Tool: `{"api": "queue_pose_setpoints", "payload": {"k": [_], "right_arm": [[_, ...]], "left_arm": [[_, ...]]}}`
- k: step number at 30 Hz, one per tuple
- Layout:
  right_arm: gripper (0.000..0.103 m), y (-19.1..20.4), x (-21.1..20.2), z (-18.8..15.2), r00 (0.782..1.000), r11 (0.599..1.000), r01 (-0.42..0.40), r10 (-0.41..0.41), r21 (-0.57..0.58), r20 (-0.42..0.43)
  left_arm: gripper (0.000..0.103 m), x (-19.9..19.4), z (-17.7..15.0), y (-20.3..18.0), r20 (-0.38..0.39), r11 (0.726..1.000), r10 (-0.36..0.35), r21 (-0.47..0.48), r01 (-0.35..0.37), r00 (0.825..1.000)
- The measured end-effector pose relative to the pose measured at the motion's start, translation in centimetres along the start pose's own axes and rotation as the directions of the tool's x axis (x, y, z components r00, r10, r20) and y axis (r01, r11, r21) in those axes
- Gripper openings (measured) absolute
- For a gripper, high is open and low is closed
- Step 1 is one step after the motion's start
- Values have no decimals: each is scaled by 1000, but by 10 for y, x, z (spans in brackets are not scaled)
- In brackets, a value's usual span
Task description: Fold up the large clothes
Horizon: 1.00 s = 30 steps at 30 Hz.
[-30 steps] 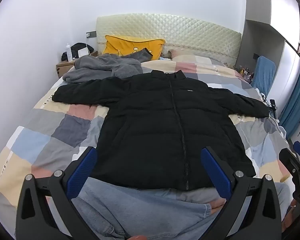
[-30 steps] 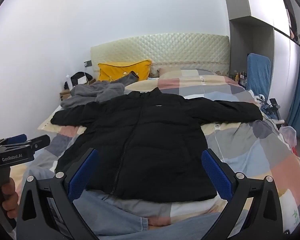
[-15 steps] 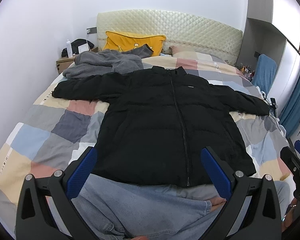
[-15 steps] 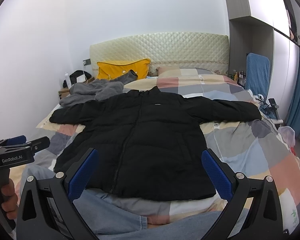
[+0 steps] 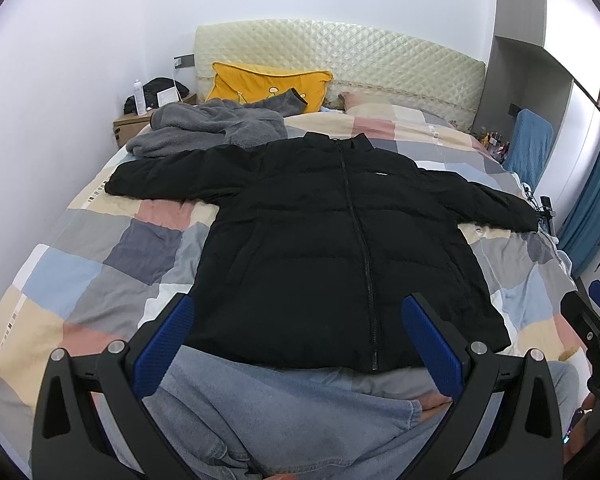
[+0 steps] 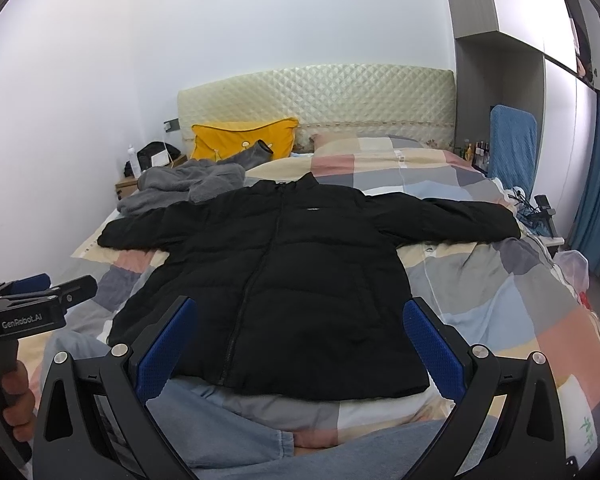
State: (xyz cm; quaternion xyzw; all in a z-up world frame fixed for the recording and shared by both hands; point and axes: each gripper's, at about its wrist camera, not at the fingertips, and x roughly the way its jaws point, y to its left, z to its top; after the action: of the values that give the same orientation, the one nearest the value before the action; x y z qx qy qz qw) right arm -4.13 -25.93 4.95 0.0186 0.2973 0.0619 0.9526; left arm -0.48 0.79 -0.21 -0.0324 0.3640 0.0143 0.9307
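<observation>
A black puffer jacket (image 5: 320, 240) (image 6: 284, 280) lies flat on the patchwork bed, front up and zipped, with both sleeves spread out to the sides. My left gripper (image 5: 296, 344) hangs open above the jacket's hem, holding nothing. The right gripper (image 6: 300, 344) is open too, over the hem and a person's jeans-clad knee (image 6: 228, 432). In the right wrist view the left tool (image 6: 32, 312) shows at the left edge, held by a hand. In the left wrist view the right tool (image 5: 596, 340) shows at the right edge.
A grey fleece garment (image 5: 208, 128) lies heaped beyond the jacket's left sleeve, in front of a yellow pillow (image 5: 268, 84). A nightstand (image 5: 132, 124) with a bottle stands at the far left. A blue chair (image 6: 512, 148) and a curtain flank the bed's right side.
Both grippers have risen and tilted slightly, so the jacket sits lower in each view. The jacket itself has not moved and both grippers stay open.
</observation>
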Motion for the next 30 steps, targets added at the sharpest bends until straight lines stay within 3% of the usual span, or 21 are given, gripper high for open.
{"api": "queue_pose_setpoints", "payload": {"k": [30], "right_arm": [[103, -6, -3, 2, 1000, 1000, 3, -3, 0, -2]], "left_arm": [[103, 0, -2, -2, -2, 1000, -3, 1, 3, 1000]]}}
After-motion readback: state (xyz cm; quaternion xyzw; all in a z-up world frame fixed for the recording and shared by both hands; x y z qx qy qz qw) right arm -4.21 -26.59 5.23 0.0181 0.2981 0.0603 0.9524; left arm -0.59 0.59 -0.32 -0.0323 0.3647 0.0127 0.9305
